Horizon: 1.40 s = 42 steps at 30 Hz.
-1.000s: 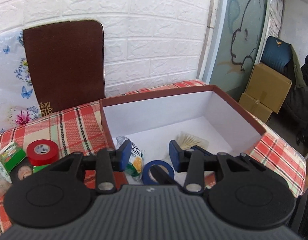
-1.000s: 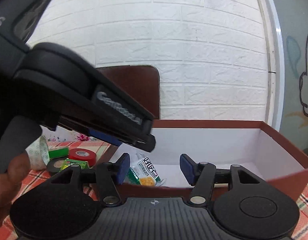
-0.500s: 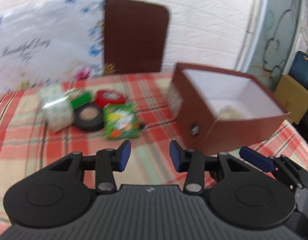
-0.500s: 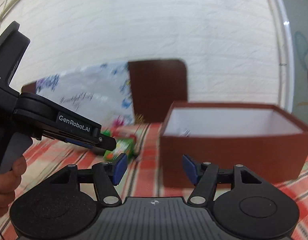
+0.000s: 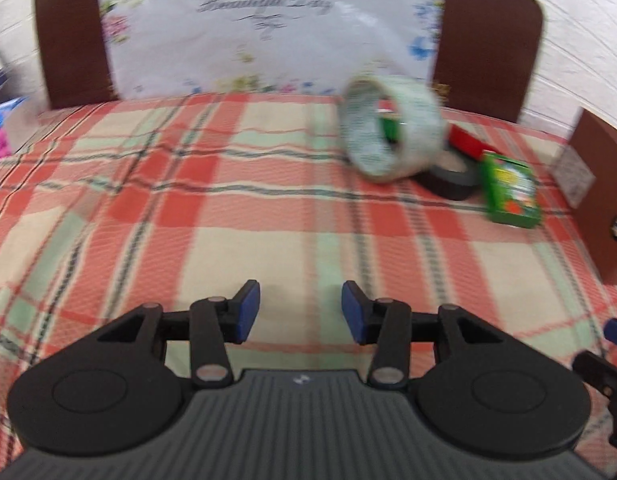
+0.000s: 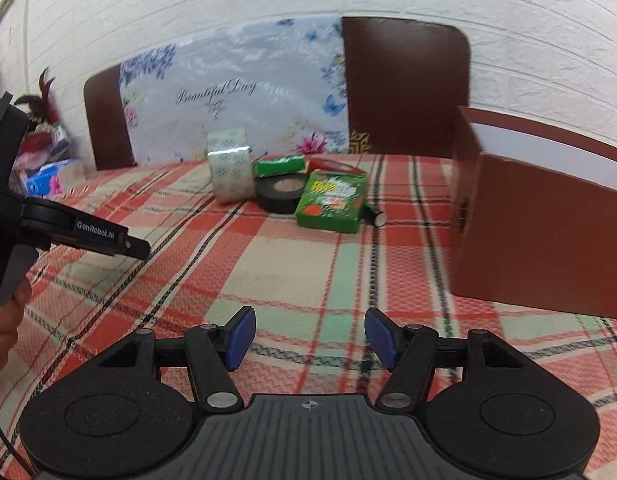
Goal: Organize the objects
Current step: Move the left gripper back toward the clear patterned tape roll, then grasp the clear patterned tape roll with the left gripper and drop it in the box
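Left wrist view: a second earlier the left gripper (image 5: pixel 300 312) was hanging over the box (image 5: pixel 600 200) with stuff already in it, then it swung out over the counter (image 5: pixel 188 200), jaws released and empty. I'd guess one drop was done and it was off for the next item. The tape roll (image 5: pixel 390 132) stood on edge well ahead and right of the jaws, with the black roll (image 5: pixel 452 178) and green pack (image 5: pixel 512 188) beside it.

Right wrist view: the right gripper (image 6: pixel 306 338) had backed off the box (image 6: pixel 540 232) too, jaws released, holding nothing. The pile sat well ahead, tape roll (image 6: pixel 230 170) slightly left, green pack (image 6: pixel 332 202) nearly centred, box to the right
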Tool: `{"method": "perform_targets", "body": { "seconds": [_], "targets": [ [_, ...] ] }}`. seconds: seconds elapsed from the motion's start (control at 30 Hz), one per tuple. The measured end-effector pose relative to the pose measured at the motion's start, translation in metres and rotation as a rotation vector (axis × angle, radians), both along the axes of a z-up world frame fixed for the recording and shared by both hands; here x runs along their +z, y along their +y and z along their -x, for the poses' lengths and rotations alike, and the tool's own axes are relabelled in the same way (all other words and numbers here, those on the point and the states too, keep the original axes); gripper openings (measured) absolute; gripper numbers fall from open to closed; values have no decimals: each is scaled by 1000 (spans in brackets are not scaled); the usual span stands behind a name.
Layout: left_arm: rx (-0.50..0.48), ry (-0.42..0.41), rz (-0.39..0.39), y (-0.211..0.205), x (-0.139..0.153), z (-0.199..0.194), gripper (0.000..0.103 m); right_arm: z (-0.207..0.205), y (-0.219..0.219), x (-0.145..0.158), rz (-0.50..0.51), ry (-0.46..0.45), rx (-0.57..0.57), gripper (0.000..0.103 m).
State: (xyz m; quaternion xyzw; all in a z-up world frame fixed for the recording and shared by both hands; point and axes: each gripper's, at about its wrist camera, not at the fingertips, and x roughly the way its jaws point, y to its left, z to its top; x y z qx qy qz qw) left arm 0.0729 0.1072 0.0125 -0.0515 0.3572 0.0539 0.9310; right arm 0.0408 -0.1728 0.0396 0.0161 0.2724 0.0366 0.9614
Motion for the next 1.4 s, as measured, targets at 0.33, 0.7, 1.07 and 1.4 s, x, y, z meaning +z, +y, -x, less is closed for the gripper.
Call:
{"method": "perform_targets", "body": {
  "seconds": [0.33, 0.7, 1.07, 1.4],
  "targets": [
    [83, -136, -46, 35, -14, 4, 68, -69, 42, 21, 79, -36, 115, 61],
    [112, -187, 86, 52, -15, 3, 68, -195, 84, 36, 178, -37, 137, 55],
    [111, -196, 127, 58, -15, 4, 71, -80, 104, 26, 692, -143, 471, 42],
    [76, -142, 58, 45, -11, 5, 79, 4, 54, 13, 471, -39, 367, 71]
  ]
}}
